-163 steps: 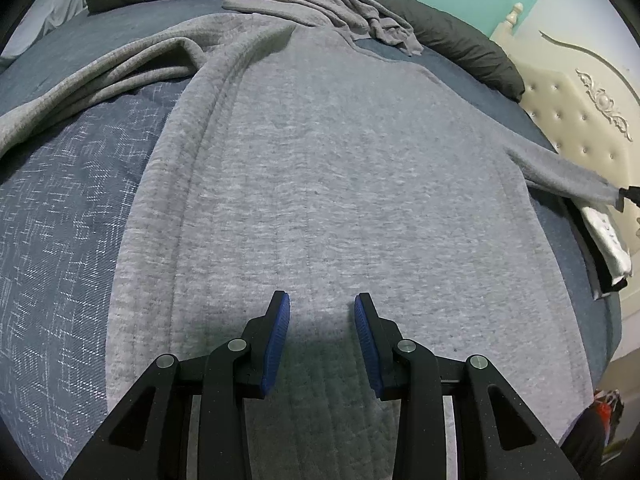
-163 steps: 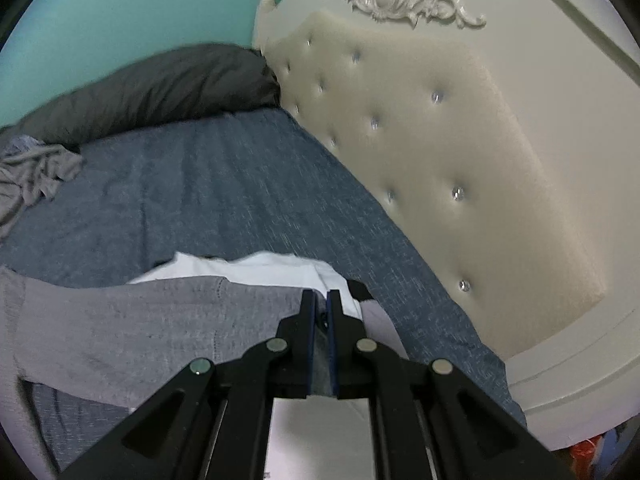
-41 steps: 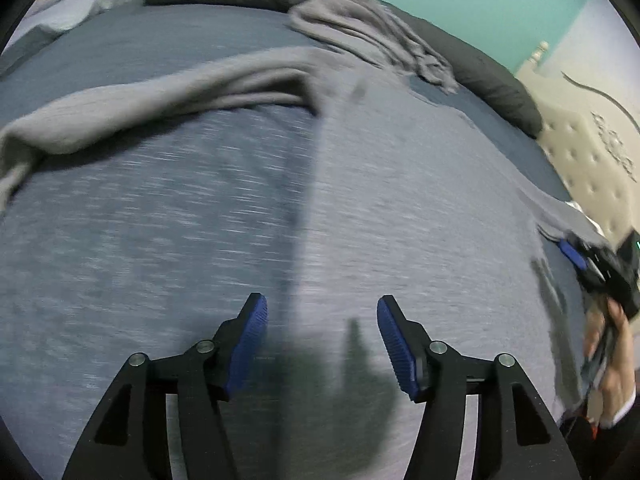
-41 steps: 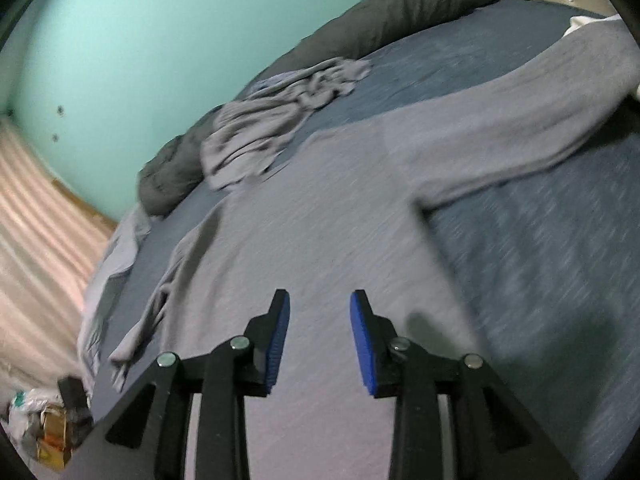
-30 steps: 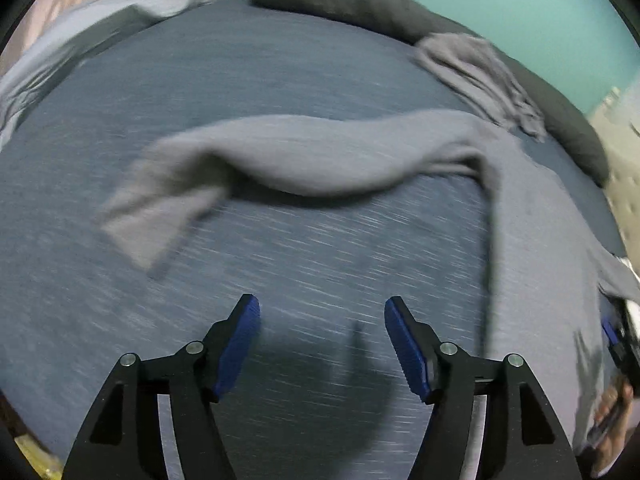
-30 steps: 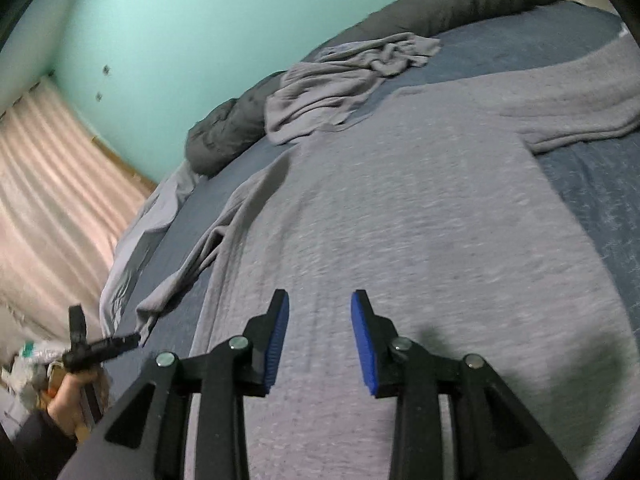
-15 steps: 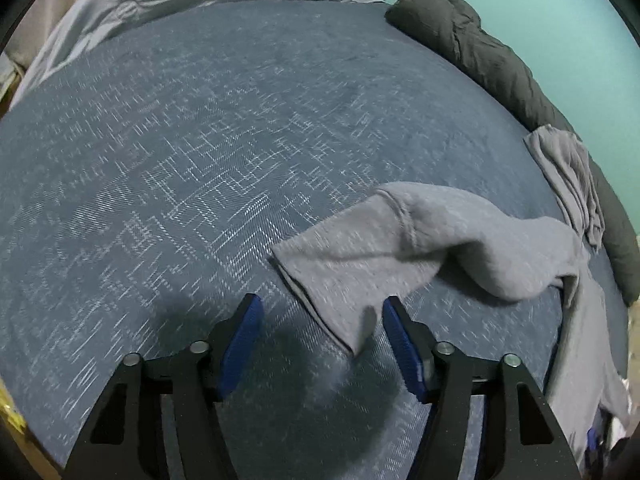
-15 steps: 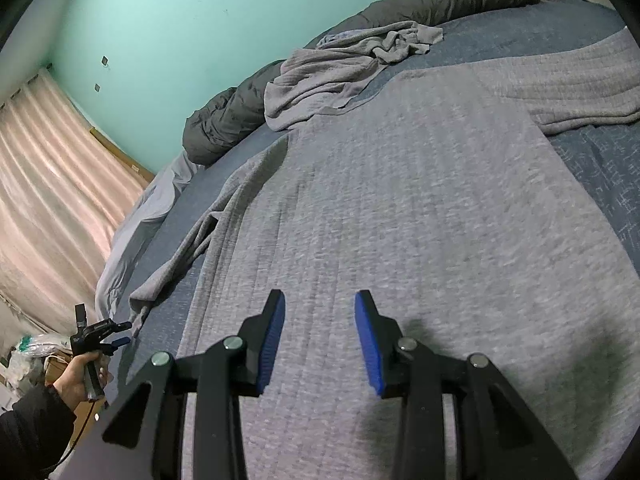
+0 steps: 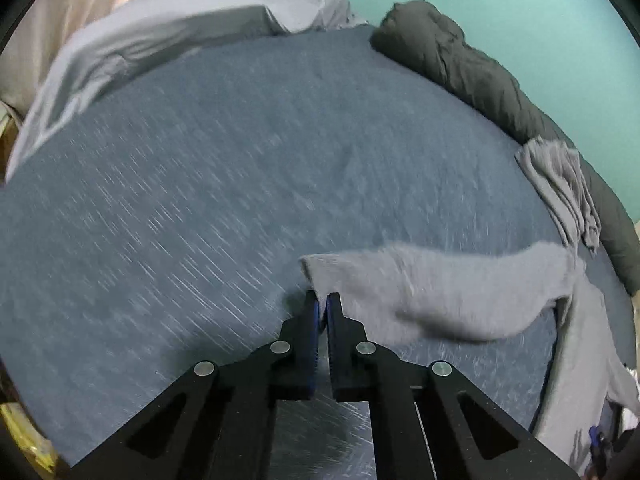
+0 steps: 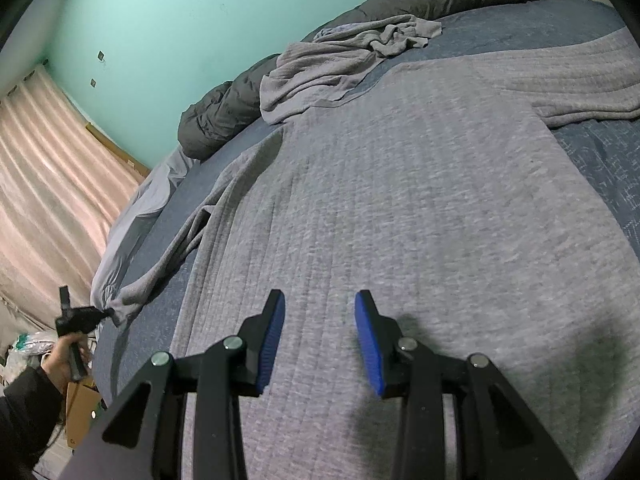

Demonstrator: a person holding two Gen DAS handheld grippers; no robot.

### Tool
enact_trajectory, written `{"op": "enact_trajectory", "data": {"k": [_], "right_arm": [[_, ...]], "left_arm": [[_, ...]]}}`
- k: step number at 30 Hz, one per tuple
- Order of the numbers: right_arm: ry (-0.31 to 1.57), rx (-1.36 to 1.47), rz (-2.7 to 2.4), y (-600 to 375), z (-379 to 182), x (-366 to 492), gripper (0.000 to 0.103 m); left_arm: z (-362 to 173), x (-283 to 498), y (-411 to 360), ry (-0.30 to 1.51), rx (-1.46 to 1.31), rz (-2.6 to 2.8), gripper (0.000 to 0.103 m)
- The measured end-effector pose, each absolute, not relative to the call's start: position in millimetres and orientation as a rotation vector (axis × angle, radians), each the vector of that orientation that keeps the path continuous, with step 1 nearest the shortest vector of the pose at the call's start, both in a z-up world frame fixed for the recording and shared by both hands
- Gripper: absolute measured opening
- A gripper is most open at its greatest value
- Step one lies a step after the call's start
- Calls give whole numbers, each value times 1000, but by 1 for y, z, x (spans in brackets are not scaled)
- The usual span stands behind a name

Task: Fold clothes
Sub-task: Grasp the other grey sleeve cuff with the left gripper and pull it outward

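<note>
Progress: early, no fold made yet as far as the views show. The grey sweater (image 10: 400, 208) lies flat and face-spread on the blue bedspread (image 9: 200, 200), body panel smooth, both sleeves out to the sides rather than laid over the body. Left tool (image 9: 322, 304) is pressed together, pinching the cuff of the left sleeve (image 9: 432, 280) at the sweater's far left end; the right wrist view confirms it, showing that tool (image 10: 86, 316) in a hand (image 10: 64, 356) clamped on the sleeve tip off the sweater's left edge. Sleeve is a bit rumpled between cuff and shoulder, not flat. Right tool (image 10: 320, 328) is spread, holding nothing, hovering over the lower middle of the sweater body; contact with the fabric cannot be told. Right sleeve (image 10: 580, 84) lies out to the sweater's right, partly out of frame. Beyond the sweater's collar end sit a crumpled grey garment (image 10: 340, 64) and a dark rolled duvet (image 10: 224, 120), both apart from the work. Judged remaining: bring the left sleeve across the body, same for the right sleeve, then fold the body up; the crumpled garment probably comes after. So roughly the first fold step in hand, everything else still to do.
</note>
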State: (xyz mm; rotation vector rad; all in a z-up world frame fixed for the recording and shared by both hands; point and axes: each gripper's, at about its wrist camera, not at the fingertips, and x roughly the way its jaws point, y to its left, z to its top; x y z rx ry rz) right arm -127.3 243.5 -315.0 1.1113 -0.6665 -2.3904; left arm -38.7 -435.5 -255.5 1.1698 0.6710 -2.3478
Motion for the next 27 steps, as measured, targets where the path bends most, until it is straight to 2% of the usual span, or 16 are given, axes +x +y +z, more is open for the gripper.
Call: {"op": "enact_trajectory", "data": {"k": [7,15,18,19,23,27], "right_arm": [[-676,1095,-2399,247,-311,-126,36],[-656,1099,-2398,244,-312,-125,37],[-656,1102,-2401,244,-312,-127,36],[-659,1103,-2401,244,-313,-127,37],[-662,1106,-2401,245,-313,-130,37],[-651,1103,-2402,244,-313,-130,37]], "left_arm": [[-222,-34,-455,637,1279,-2292,3],[-268,-37,-458,662,1370,-2197,4],[-267,-37,-452,595,1342,-2203,5],[-266,-37,-451,572,1333,-2205,8],[-255,-50,-434,509,1308,-2282,34],[-257,-89,-397,414,1409,-2398,42]]}}
